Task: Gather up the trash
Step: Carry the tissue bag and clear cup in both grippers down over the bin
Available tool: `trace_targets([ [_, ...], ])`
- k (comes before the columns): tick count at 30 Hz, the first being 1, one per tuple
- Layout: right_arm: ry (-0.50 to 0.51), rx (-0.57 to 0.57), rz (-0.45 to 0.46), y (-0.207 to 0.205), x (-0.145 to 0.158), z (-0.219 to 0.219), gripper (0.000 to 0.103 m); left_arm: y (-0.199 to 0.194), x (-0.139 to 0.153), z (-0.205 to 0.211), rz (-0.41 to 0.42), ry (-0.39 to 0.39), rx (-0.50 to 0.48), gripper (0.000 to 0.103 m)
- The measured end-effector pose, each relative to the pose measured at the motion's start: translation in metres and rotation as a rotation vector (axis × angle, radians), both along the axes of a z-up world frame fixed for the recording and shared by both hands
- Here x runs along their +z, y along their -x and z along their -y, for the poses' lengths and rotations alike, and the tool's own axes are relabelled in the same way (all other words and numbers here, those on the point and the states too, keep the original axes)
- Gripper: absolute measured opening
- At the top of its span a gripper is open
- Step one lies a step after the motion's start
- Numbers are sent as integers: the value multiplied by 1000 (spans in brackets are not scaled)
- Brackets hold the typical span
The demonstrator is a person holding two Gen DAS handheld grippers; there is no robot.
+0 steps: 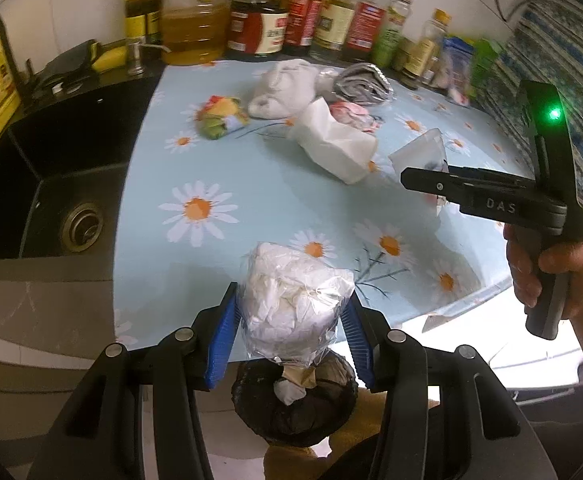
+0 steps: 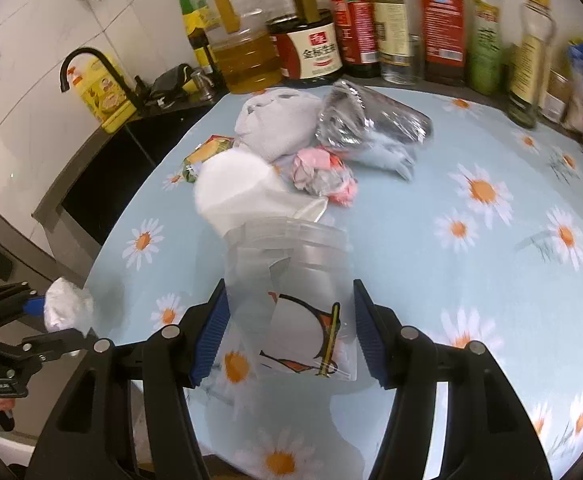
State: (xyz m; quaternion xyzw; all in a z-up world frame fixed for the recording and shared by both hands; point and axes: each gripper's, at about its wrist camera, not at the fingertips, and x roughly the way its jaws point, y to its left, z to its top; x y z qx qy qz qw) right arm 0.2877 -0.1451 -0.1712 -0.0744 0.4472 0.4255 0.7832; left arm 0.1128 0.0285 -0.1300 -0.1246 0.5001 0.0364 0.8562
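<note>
My left gripper (image 1: pixel 293 292) is shut on a clear plastic bag stuffed with white tissue (image 1: pixel 291 312), held over the table's near edge. Directly below it a black-lined trash bin (image 1: pixel 291 412) holds a white wad. My right gripper (image 2: pixel 289 284) is shut on a clear plastic cup with a printed label (image 2: pixel 291 280), lifted above the daisy-print tablecloth (image 2: pixel 471 260). In the left wrist view the right gripper (image 1: pixel 427 178) is at the right, held by a hand (image 1: pixel 547 276). The left gripper (image 2: pixel 51 320) and its white bundle show at the left edge of the right wrist view.
More trash lies mid-table: a white paper wad (image 2: pixel 235 196), pink wrapper (image 2: pixel 323 178), silver foil bag (image 2: pixel 371 124), grey-white cloth bundle (image 2: pixel 275 124), colourful wrapper (image 1: pixel 221 116). Bottles and jars (image 2: pixel 311 52) line the back wall. A black sink (image 1: pixel 51 184) lies left.
</note>
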Motion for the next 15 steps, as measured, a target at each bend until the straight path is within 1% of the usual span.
trace_targets([
  [9,-33,-81,-23,45,3,37,59,6,-6,20,-5,13,-124,47],
  [15,-54,-110,-46,87,1,55,59,18,-15,34,-20,33,-191,47],
])
